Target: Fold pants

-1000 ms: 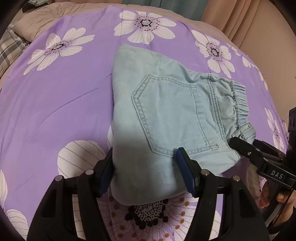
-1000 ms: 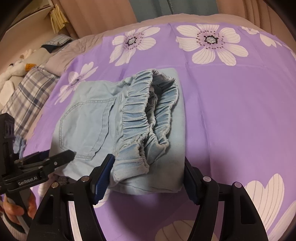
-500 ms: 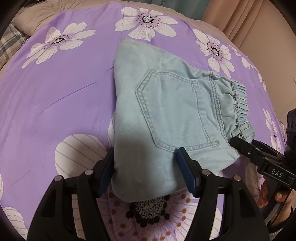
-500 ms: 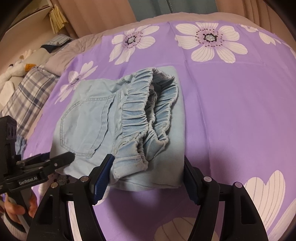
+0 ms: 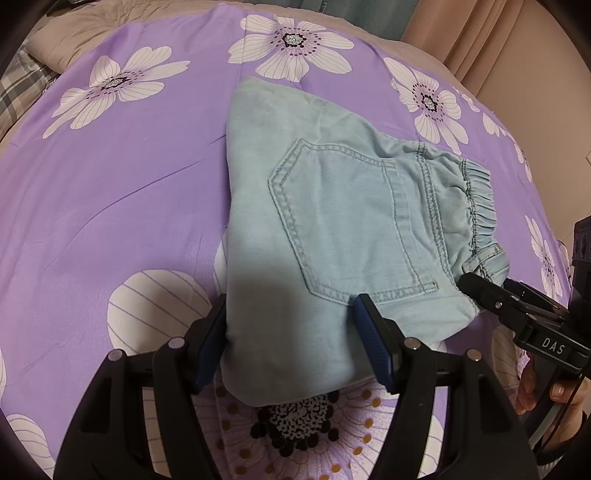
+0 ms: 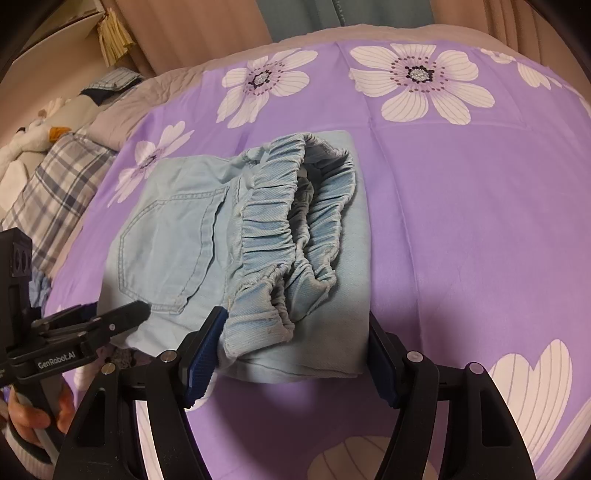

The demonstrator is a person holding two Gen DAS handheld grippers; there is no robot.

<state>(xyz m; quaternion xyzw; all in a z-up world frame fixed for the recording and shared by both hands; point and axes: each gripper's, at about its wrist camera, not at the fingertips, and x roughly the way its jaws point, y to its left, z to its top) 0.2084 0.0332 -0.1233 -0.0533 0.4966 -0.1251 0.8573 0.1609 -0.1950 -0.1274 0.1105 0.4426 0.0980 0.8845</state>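
Note:
Light blue denim pants (image 5: 332, 229) lie folded into a compact bundle on the purple flowered bedspread (image 5: 110, 177), back pocket up and the elastic waistband (image 6: 295, 236) at the right end. My left gripper (image 5: 291, 332) is open, its jaws either side of the bundle's near left edge. My right gripper (image 6: 295, 343) is open, its jaws either side of the waistband end. Each gripper also shows in the other's view: the right one (image 5: 517, 310) and the left one (image 6: 92, 325).
A plaid pillow (image 6: 48, 195) and soft toys (image 6: 33, 136) lie at the bed's left. Curtains (image 6: 295, 18) hang behind the bed. Beige bedding (image 5: 92, 26) borders the far edge.
Both grippers have drawn slightly closer over the bundle's near edge; the pants lie the same and both stay open.

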